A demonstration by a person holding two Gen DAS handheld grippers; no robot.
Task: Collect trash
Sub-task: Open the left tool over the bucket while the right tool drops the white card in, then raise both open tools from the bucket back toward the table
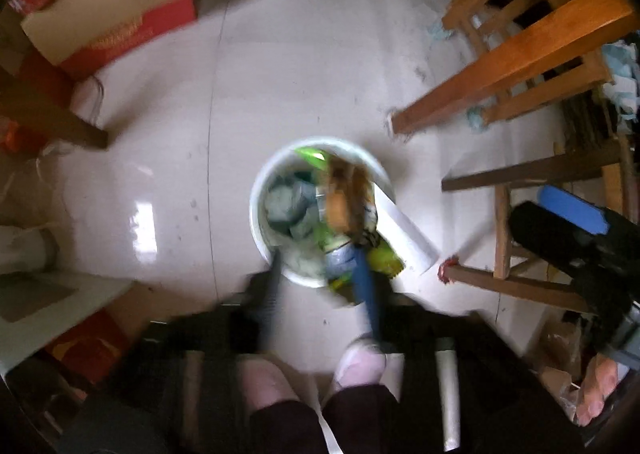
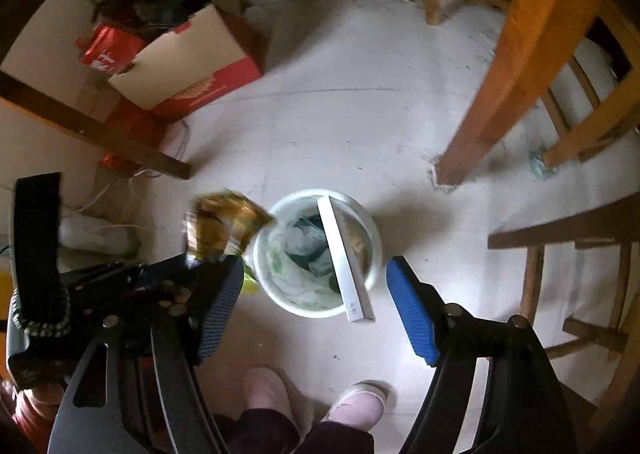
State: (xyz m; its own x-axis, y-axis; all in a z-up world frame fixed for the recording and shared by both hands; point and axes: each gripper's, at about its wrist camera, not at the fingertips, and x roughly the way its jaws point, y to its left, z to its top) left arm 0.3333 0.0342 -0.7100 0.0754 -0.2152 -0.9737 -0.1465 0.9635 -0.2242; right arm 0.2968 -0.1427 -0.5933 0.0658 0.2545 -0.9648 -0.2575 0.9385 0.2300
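Note:
A white bin (image 1: 260, 189) stands on the floor, filled with grey-green crumpled paper, green wrappers and a long white box (image 1: 404, 234). My left gripper (image 1: 320, 258) hovers above its near rim with fingers apart; a brown-gold wrapper (image 1: 344, 197) is blurred over the bin. In the right wrist view the bin (image 2: 372, 230) sits mid-frame, and the brown-gold wrapper (image 2: 224, 225) hangs at the left gripper's tip (image 2: 212, 254), left of the rim; whether it is still held is unclear. My right gripper (image 2: 316, 310) is open and empty above the bin's near side.
Wooden table and chair legs (image 2: 492, 101) stand to the right. A red-and-tan cardboard box (image 2: 188, 69) sits at the back left, with a dark wooden beam (image 2: 100, 129) in front. The person's pink slippers (image 2: 356, 402) are just below the bin.

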